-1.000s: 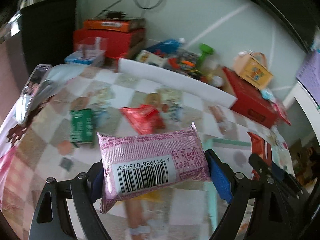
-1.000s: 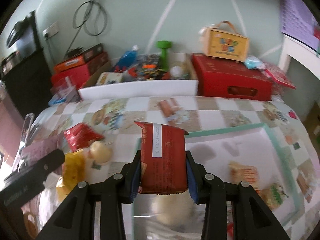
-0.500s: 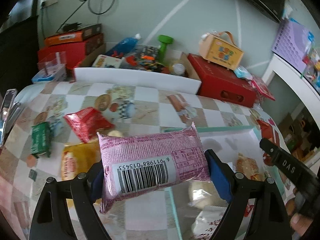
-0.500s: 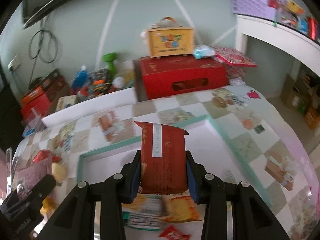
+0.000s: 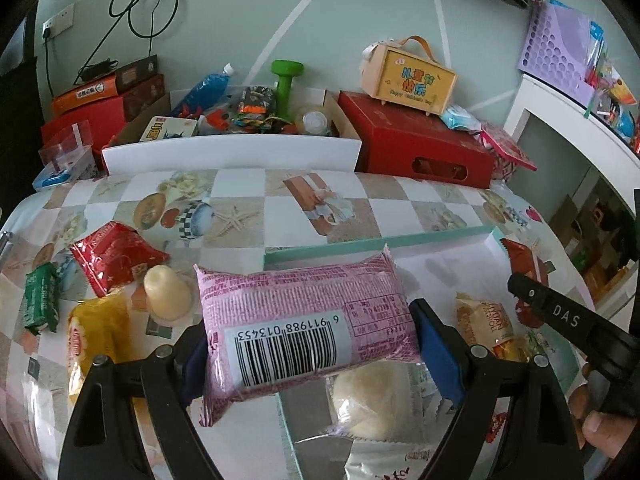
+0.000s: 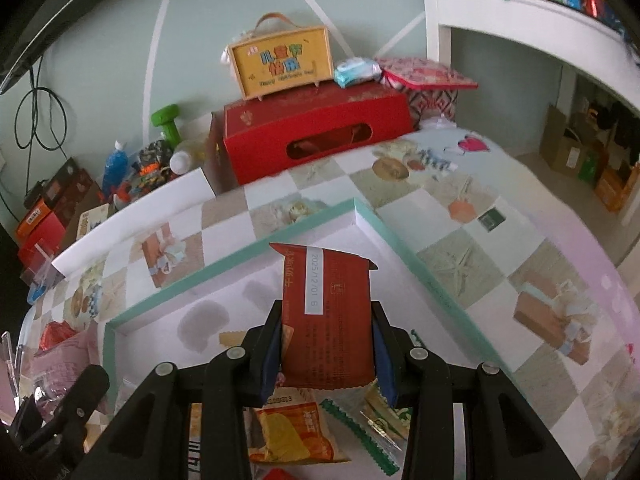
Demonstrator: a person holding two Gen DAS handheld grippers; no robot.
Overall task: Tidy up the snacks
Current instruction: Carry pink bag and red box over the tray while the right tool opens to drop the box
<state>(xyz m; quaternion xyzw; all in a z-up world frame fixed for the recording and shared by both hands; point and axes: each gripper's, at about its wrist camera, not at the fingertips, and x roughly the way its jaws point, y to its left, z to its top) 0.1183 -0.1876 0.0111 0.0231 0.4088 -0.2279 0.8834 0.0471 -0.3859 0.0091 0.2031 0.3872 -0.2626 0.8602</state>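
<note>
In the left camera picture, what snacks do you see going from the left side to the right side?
Green packet → red bag → pale round bun → pink packet held by the left gripper → cream-and-orange packet in the tray.

A: Loose on the tabletop, left of the tray point(image 5: 376, 242)?
B: Four: one red packet point(image 5: 114, 256), one green packet point(image 5: 40, 303), one yellow packet point(image 5: 96, 330), one pale round cake point(image 5: 166, 292).
A: Held?
B: Two: one pink packet point(image 5: 308, 326), one dark-red packet point(image 6: 328, 320).
A: Behind?
B: One green dumbbell point(image 5: 286, 80), one blue bottle point(image 5: 204, 89).
</note>
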